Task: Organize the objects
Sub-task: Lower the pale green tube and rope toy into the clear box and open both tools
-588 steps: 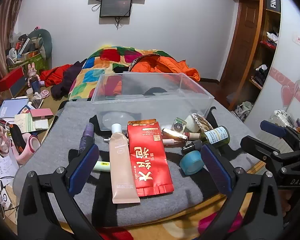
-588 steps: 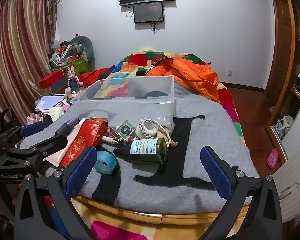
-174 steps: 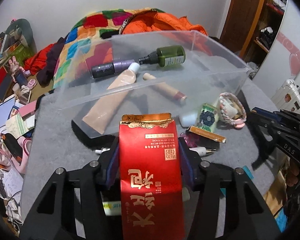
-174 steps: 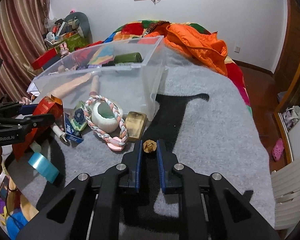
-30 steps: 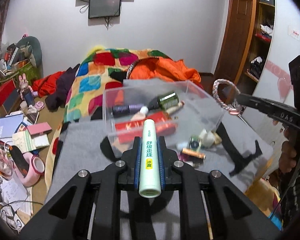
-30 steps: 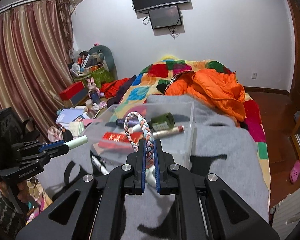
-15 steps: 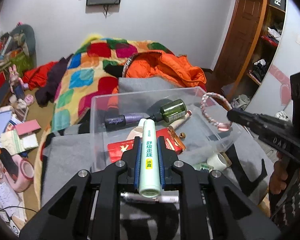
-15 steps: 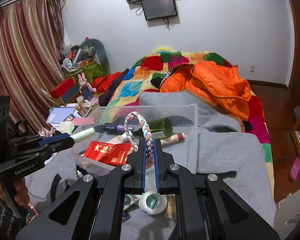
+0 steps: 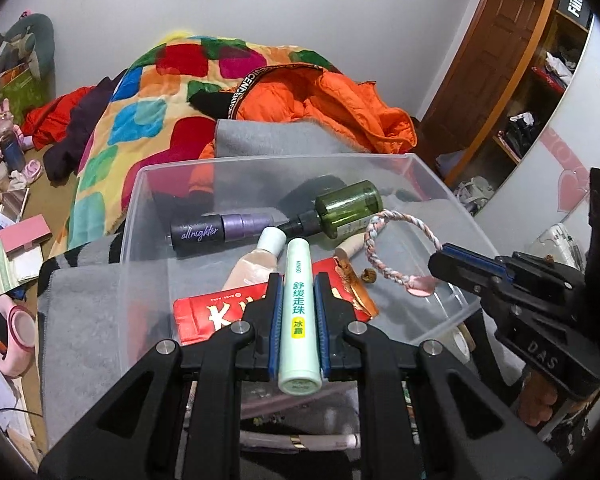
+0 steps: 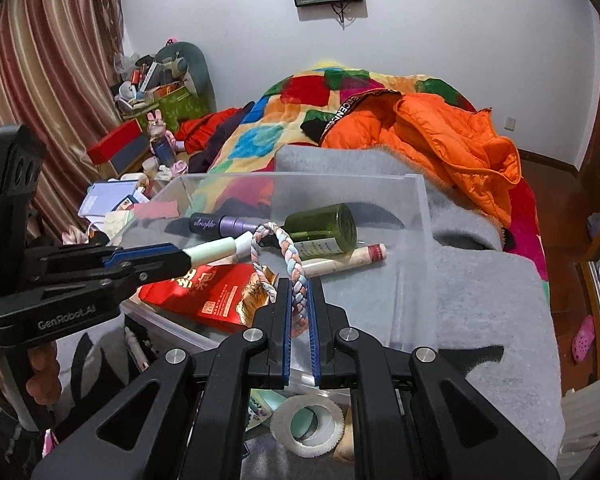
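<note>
Grey blanket (image 10: pixel 480 304) covers the near end of a bed, with a patchwork quilt (image 9: pixel 140 92) and an orange jacket (image 10: pixel 452 136) behind it toward a white wall; a striped curtain (image 10: pixel 40 80) hangs at the upper left of the right wrist view. A clear bin (image 9: pixel 440 184) sits on the blanket mid-frame, holding a green bottle (image 9: pixel 348 208), a purple bottle (image 9: pixel 224 232), a red pouch (image 10: pixel 216 284) and a beige tube (image 9: pixel 256 260).

The mint tube (image 9: pixel 299 308) runs lengthwise straight away from the left camera, cap end toward the bin's far wall, above the pouch. The rope ring (image 10: pixel 284 264) stands up in a loop over the bin interior.

The left gripper (image 9: pixel 299 300) is closed tight on the mint tube's sides. The right gripper (image 10: pixel 297 308) is closed nearly fully, pinching the ring's lower part. A tape roll (image 10: pixel 308 424) lies on the blanket below it.
</note>
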A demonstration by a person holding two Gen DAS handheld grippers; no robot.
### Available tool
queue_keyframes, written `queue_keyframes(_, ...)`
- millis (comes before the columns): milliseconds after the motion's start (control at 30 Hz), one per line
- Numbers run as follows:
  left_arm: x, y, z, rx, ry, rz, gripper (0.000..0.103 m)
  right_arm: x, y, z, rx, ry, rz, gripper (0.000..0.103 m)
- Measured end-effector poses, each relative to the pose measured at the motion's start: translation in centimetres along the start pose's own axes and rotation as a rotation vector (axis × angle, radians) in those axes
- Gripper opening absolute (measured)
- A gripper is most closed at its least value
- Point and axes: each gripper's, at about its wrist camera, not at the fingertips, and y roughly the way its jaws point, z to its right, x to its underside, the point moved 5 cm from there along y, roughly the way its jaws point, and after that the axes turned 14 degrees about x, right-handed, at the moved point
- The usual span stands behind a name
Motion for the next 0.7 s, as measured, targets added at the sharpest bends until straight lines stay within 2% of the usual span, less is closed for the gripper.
queue_keyframes(400, 0.0, 0.1, 0.6, -0.094, 0.059, 0.008, 0.015, 0.2, 0.4, -0.5, 0.017, -0.027, -0.015, 0.007)
queue_keyframes(600, -0.2, -1.8, 2.3, -0.13, 0.12, 0.053, 0.036, 0.2, -0.8, -0.1, 0.001, -0.022, -0.005, 0.008)
queue_keyframes(700, -0.1, -2.8, 3.0, -0.138, 0.139, 0.076, 0.051, 0.4, -1.9, 0.1, -0.002, -0.025, 0.013, 0.012)
